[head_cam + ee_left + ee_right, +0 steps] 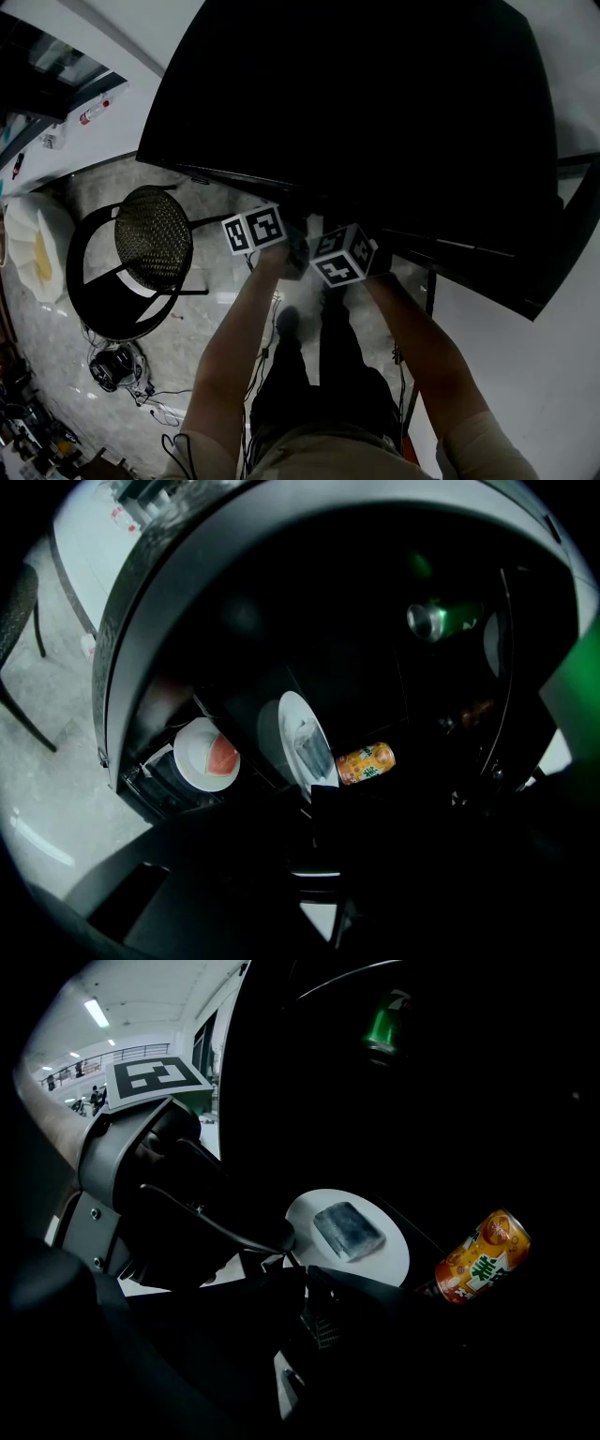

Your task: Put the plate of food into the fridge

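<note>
As two handheld grippers reach into the black fridge (356, 112), we see the plate (394, 1258) inside its dark interior, carrying a grey slab of food (349, 1230). The left gripper (312, 799) pinches the plate, its jaws closed on the white rim. In the right gripper view, one of its fingertips (284, 1238) lies against the plate's left edge. The right gripper (306, 1277) has its jaws pressed together right at the near rim, and we cannot tell whether any of the rim sits between them.

An orange can (483, 1258) lies on its side just right of the plate. A green can (382, 1021) sits higher up in the fridge, well apart from both. In the left gripper view, a second plate (192, 761) bearing a red slice (221, 757) shows low at the fridge's left side, below and left of the held one.

From the head view, we look down on the two marker cubes (253, 230) side by side at the fridge's front edge, with both forearms stretched toward them. A black chair (150, 239) stands on the pale floor (66, 347) to the left.
</note>
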Tool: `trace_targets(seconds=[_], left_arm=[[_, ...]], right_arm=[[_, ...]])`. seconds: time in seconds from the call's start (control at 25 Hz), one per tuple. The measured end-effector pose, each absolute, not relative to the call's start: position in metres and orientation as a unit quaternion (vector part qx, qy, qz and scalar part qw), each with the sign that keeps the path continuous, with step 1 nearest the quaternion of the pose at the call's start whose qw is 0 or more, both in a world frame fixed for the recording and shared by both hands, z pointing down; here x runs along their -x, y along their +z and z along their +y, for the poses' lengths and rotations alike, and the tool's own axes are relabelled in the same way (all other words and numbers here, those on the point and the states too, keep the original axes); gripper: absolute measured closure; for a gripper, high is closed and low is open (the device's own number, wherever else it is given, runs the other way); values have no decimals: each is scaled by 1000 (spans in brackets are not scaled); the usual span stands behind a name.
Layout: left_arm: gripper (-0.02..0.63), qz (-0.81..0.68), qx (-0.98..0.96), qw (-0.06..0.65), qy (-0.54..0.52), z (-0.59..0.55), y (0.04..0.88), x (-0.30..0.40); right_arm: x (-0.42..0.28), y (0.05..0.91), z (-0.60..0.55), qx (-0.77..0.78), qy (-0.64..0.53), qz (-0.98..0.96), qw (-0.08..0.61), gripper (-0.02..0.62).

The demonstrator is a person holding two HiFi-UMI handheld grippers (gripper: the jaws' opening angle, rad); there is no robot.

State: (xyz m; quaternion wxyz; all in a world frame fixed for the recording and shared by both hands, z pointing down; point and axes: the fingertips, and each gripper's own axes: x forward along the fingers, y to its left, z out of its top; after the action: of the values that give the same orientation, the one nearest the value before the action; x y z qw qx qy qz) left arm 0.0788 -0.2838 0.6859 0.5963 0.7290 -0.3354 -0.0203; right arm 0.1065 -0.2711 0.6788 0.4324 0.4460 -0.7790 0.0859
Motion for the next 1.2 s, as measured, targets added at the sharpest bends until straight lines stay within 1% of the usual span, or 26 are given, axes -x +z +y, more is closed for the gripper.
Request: trace_targets(seconds=[0.28,0.8,1.2], left_arm=[[569,-335,-730,595,-15,-285,686,-80],[569,-325,-760,563,9,-274,678,-78],[569,-332,-759,560,7,-259,676,-63]], right_arm=[[-109,678,-274,-449,81,-776,437,569],[-111,681,-279,-454,83,-772,437,569],[-109,676,-286,-451,78,-772,441,569]])
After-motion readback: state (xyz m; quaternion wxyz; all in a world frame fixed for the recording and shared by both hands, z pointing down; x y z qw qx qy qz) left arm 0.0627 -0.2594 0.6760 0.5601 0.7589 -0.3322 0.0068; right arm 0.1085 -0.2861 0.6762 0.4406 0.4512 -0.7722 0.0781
